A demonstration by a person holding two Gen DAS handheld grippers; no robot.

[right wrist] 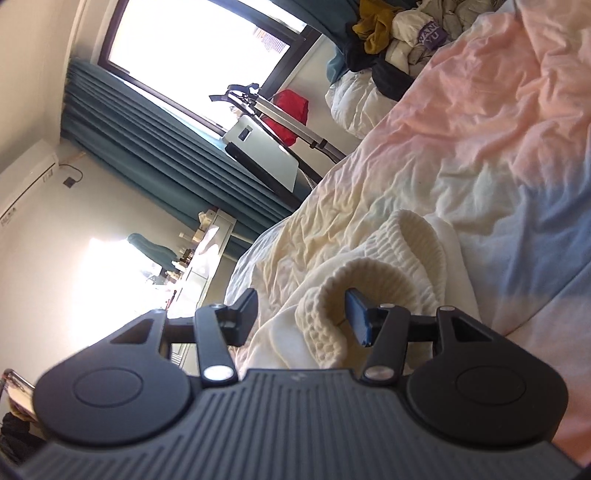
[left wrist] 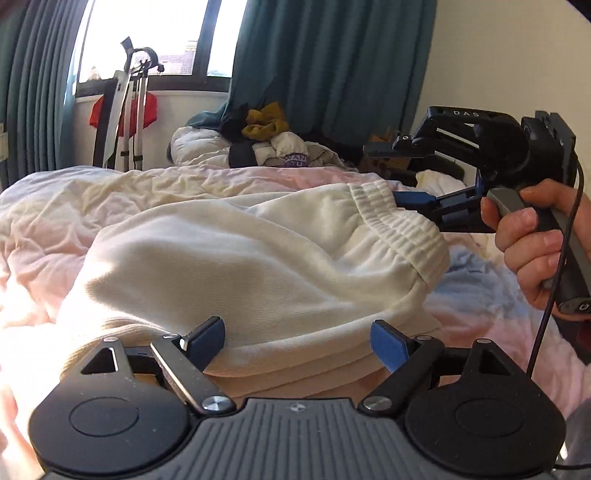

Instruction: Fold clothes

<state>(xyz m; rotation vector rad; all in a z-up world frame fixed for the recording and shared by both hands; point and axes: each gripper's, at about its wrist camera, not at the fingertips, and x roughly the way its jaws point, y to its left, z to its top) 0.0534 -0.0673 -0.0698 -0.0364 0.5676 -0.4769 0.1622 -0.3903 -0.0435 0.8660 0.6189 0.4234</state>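
Observation:
A white garment with a ribbed elastic waistband lies bunched on the pastel bed cover. My left gripper is open at its near edge, a blue pad on either side above the cloth, gripping nothing. My right gripper, held by a hand, comes in from the right. It stands open, its lower finger tucked inside the waistband and its upper finger clear above. In the right wrist view the waistband loops around one finger of the right gripper.
A heap of mixed clothes sits at the far end of the bed, also visible as the clothes heap. A folded stand with a red item leans by the window. Teal curtains hang behind, a wall at right.

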